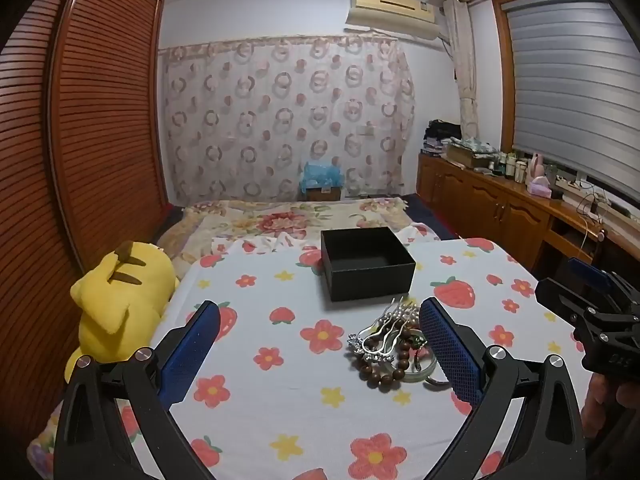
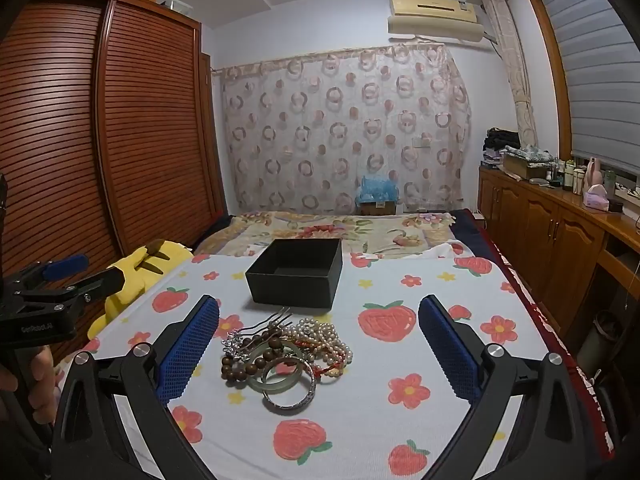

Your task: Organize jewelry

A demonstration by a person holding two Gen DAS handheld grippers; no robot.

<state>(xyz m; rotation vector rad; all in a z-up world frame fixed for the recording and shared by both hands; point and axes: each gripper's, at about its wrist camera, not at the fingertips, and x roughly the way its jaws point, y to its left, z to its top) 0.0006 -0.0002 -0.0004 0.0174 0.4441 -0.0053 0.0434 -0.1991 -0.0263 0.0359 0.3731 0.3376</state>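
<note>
Black box (image 2: 296, 276) sits empty, jewelry pile (image 2: 280, 356) untouched; both hand-held grippers (image 1: 320, 344) (image 2: 319, 340) gape wide, holding nothing. Next: pinch one piece.

Bedroom: louvered wooden wardrobe (image 2: 132, 120) at left, circle-patterned curtain (image 2: 344, 128) across the far wall, air conditioner (image 2: 434, 14) mounted above it. Wooden cabinets (image 2: 552, 240) line the right side beneath a window blind (image 1: 572, 80). Floral blanket (image 2: 340, 228) covers the bed.

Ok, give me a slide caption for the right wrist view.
Open right gripper hovers over a jewelry pile on the strawberry-print cloth, empty black box just beyond.
</note>
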